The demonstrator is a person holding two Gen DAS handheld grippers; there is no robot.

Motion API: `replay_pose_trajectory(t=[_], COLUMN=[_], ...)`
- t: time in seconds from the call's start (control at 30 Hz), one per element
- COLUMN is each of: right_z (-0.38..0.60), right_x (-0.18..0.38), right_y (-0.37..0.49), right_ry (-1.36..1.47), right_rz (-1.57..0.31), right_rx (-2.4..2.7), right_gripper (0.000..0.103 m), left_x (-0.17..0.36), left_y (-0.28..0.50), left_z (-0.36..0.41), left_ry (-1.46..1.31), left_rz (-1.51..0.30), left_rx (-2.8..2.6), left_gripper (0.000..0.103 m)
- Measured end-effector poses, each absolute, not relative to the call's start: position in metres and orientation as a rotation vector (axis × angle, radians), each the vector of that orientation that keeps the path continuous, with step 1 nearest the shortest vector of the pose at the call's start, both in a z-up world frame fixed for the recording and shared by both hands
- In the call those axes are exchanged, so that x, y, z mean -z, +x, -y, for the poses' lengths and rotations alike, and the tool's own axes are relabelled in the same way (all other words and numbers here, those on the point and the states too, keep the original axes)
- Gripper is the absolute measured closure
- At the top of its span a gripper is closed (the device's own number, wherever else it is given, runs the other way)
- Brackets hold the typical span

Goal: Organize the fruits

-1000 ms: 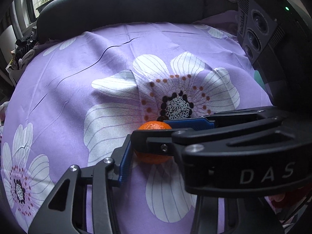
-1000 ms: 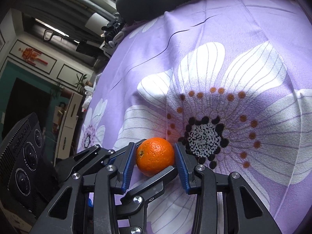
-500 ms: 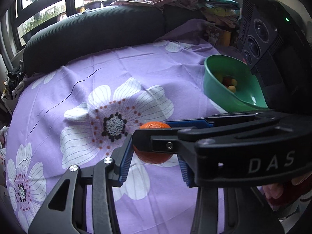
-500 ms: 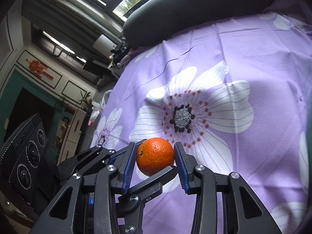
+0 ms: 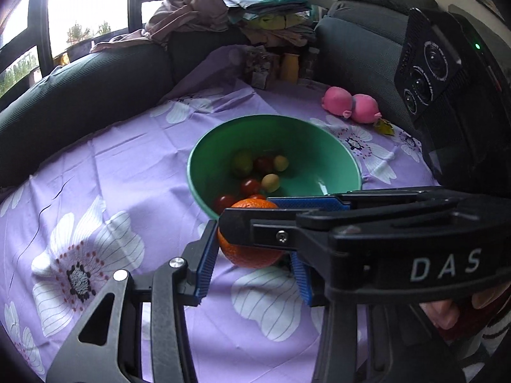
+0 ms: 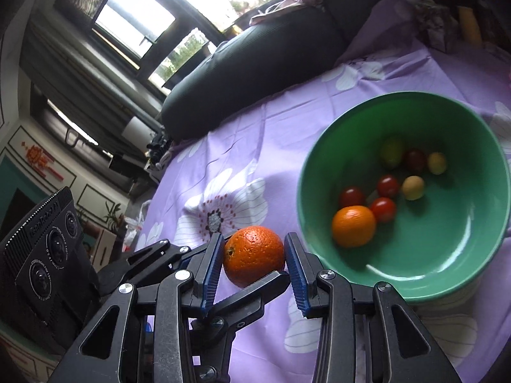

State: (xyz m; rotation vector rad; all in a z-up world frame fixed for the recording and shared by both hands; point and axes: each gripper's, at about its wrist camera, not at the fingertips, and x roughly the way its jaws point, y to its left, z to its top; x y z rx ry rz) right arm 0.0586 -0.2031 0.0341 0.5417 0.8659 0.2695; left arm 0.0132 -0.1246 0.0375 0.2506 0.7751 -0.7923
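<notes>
An orange [image 6: 254,255] sits between the blue pads of my right gripper [image 6: 254,260], which is shut on it above the purple flowered cloth. In the left wrist view the same orange [image 5: 252,255] lies between my left gripper's [image 5: 252,263] blue pads too, with the right gripper's fingers crossing in front. A green bowl [image 6: 472,255] stands just right of the orange, holding a second orange [image 6: 353,226], several small red tomatoes [image 6: 383,209] and yellow-green fruits [image 6: 413,187]. The bowl also shows in the left wrist view [image 5: 204,162].
A dark sofa cushion [image 5: 80,79] borders the cloth at the back left. A pink plush toy [image 5: 349,103] lies behind the bowl at the right. Piled clothes [image 5: 223,9] and small jars [image 5: 289,67] stand at the back.
Both grippers have carried the orange to the right, off the cloth's flower pattern, until the green bowl has come fully into view just beside it.
</notes>
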Motion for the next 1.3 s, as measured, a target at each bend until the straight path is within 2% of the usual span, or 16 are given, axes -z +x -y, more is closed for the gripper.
replay_pose_trajectory(t=[0.37, 0.43, 0.47, 0.53, 0.67, 0.73, 0.8, 0.9, 1.07, 1.3], right_z=[0.258, 0.265, 0.268, 0.272, 0.273, 0.271, 0.269, 0.263, 0.251, 0.244], right_x=[-0.021, -0.018, -0.019, -0.023, -0.039, -0.048, -0.057, -0.069, -0.086, -0.095], right_y=[0.056, 0.055, 0.054, 0.052, 0.044, 0.040, 0.034, 0.026, 0.014, 0.008], right_ry=[0.565, 0.552, 0.534, 0.494, 0.376, 0.300, 0.221, 0.102, 0.001, 0.001], right_rz=[-0.891, -0.899, -0.896, -0.887, -0.864, -0.863, -0.856, -0.853, -0.841, -0.816], right_rx=[-0.139, -0.099, -0.083, -0.046, 0.007, 0.037, 0.060, 0.078, 0.031, 0.007], right_gripper=[0.062, 0.062, 0.062, 0.062, 0.061, 0.057, 0.048, 0.037, 0.035, 0.035], left_x=[-0.017, -0.017, -0.018, -0.021, -0.031, -0.036, -0.042, -0.052, -0.076, -0.089], left_y=[0.031, 0.034, 0.034, 0.034, 0.034, 0.033, 0.032, 0.030, 0.024, 0.030], left_z=[0.177, 0.177, 0.177, 0.174, 0.164, 0.157, 0.150, 0.141, 0.128, 0.127], left_ry=[0.259, 0.250, 0.251, 0.259, 0.246, 0.244, 0.248, 0.246, 0.207, 0.217], left_rz=[-0.868, -0.874, -0.874, -0.868, -0.854, -0.839, -0.831, -0.815, -0.763, -0.803], left_rx=[0.825, 0.819, 0.810, 0.777, 0.726, 0.689, 0.645, 0.595, 0.546, 0.459], left_gripper=[0.060, 0.057, 0.054, 0.029, 0.020, 0.011, 0.001, 0.001, 0.001, 0.001])
